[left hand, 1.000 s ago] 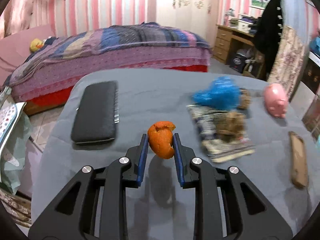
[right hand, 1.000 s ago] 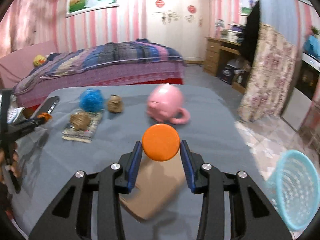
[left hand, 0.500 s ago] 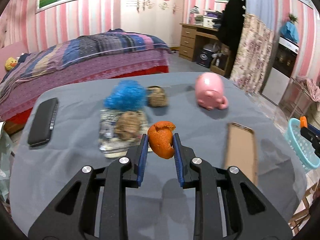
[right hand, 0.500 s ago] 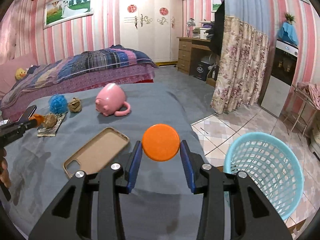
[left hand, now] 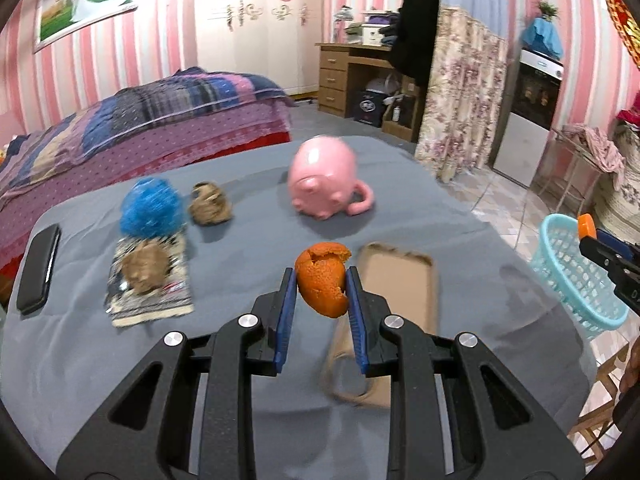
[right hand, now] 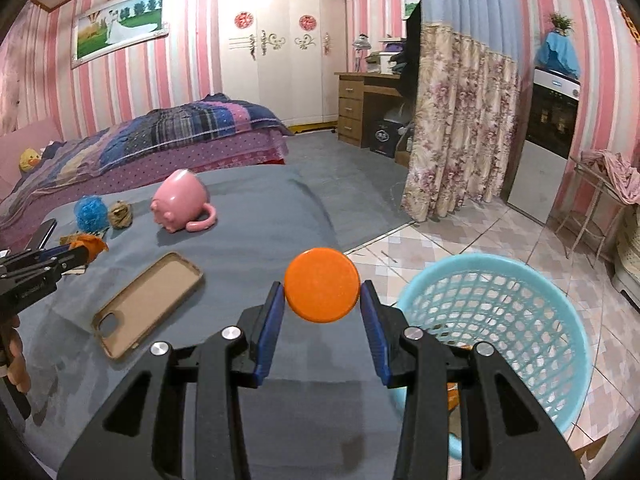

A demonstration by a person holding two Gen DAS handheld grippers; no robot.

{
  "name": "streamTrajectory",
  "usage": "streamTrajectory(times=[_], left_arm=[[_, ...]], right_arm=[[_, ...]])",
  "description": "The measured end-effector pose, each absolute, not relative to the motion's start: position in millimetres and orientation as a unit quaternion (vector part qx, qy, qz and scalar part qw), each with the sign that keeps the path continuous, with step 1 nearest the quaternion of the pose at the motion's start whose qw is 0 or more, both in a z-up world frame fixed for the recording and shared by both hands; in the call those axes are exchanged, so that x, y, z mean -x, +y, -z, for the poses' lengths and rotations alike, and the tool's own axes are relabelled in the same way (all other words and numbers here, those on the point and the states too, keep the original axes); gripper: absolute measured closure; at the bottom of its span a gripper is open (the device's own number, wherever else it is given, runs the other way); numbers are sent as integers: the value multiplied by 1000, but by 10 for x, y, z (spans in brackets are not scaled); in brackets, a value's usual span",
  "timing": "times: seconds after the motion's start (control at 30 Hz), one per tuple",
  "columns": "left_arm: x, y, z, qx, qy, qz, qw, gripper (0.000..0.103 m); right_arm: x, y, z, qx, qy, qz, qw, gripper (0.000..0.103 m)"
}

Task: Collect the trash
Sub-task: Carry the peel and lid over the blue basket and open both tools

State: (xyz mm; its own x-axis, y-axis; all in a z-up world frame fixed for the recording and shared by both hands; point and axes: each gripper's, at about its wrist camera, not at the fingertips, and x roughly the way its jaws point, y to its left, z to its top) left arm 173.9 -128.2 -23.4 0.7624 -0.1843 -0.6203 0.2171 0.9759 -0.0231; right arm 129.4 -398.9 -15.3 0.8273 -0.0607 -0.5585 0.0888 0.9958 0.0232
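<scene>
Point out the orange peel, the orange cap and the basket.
orange peel (left hand: 321,280), left wrist view, middle of its outer skin
orange cap (right hand: 321,285), right wrist view, centre of its flat face
basket (right hand: 520,312), right wrist view, inner mesh wall

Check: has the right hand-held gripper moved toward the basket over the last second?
Yes. The right hand-held gripper, clamping the orange cap, swung right, away from the pink mug, nearing the blue basket.
</scene>
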Motion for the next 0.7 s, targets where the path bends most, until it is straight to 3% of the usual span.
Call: streamTrajectory(times=[0.7], left_arm=[[-1785,-3210,28,-58,308,269,911,79]], right_arm=[[-912,-5379,113,-86,265,180,943,64]])
